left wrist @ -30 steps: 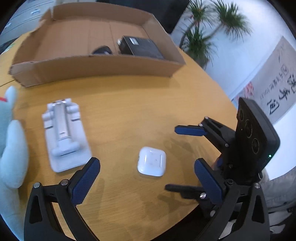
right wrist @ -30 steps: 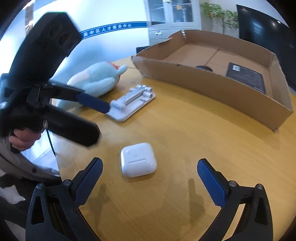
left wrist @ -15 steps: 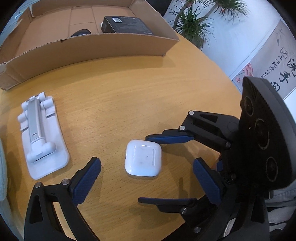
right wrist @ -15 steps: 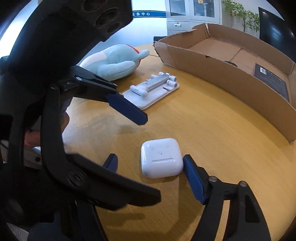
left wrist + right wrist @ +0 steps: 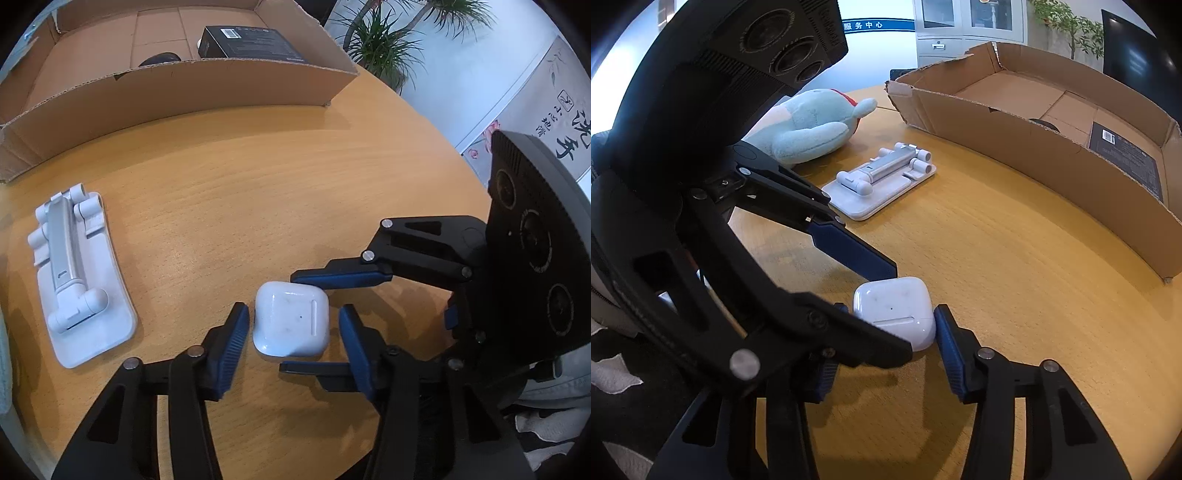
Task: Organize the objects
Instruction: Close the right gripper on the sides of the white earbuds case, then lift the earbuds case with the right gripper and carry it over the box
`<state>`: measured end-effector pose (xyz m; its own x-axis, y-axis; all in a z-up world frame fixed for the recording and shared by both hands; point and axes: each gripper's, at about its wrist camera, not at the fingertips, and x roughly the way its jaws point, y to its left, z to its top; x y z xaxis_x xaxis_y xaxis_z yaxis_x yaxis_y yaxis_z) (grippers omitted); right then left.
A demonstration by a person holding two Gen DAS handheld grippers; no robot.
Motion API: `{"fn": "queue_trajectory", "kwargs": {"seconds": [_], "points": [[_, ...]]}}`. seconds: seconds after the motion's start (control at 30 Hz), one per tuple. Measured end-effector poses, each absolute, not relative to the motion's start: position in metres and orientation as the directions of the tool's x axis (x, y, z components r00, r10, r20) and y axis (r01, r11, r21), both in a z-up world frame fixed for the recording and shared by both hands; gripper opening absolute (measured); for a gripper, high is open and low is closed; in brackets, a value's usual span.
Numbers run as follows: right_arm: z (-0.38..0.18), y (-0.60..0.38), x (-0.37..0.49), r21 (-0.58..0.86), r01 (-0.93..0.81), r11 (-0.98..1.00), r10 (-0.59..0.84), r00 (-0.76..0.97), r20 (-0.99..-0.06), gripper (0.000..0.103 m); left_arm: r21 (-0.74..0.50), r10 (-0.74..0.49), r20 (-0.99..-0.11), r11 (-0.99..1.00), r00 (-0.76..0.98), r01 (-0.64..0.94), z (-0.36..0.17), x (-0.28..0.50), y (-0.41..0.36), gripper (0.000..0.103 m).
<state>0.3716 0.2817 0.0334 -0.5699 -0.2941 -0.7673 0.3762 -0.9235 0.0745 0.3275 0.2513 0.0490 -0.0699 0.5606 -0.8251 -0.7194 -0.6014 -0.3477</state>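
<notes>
Both grippers (image 5: 291, 341) (image 5: 886, 341) bracket one glossy white rounded-square earbud case (image 5: 291, 319); grip contact unclear

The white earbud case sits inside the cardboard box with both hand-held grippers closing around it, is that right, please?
Not quite: the white earbud case lies on the wooden table, outside the cardboard box, as the left wrist view shows. Both hand-held grippers, left and right, do bracket it.

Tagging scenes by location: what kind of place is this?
Likely an office or service-centre lobby: a "服务中心" wall sign, metal filing cabinet, potted plants, and a round wooden table.
</notes>
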Motion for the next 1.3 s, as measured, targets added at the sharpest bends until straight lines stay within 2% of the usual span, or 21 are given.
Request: {"fn": "queue_trajectory", "kwargs": {"seconds": [0.1,0.47,0.6,0.87,0.93,1.3], "points": [[0.033,0.28,0.372,0.06,0.382,-0.922,-0.286,-0.57,-0.77,0.047,-0.338,0.558,-0.827,-0.598,-0.074,-0.727,0.049,0.329,0.25,0.044],[0.032,0.276,0.372,0.027,0.395,-0.918,-0.267,-0.568,-0.778,0.047,-0.287,0.541,-0.833,-0.597,-0.112,-0.749,0.05,0.336,0.25,0.046],[0.031,0.273,0.373,0.003,0.4,-0.916,-0.251,-0.57,-0.782,0.047,-0.271,0.54,-0.832,-0.593,-0.125,-0.758,0.049,0.339,0.249,0.041],[0.032,0.273,0.371,0.019,0.398,-0.917,-0.261,-0.564,-0.783,0.046,-0.271,0.547,-0.827,-0.591,-0.131,-0.76,0.049,0.337,0.247,0.043],[0.032,0.271,0.37,0.019,0.404,-0.915,-0.263,-0.558,-0.787,0.043,-0.276,0.552,-0.824,-0.591,-0.13,-0.758,0.049,0.336,0.247,0.043],[0.034,0.272,0.367,0.03,0.398,-0.917,-0.266,-0.555,-0.788,0.042,-0.255,0.537,-0.831,-0.599,-0.144,-0.759,0.054,0.339,0.249,0.041]]}}
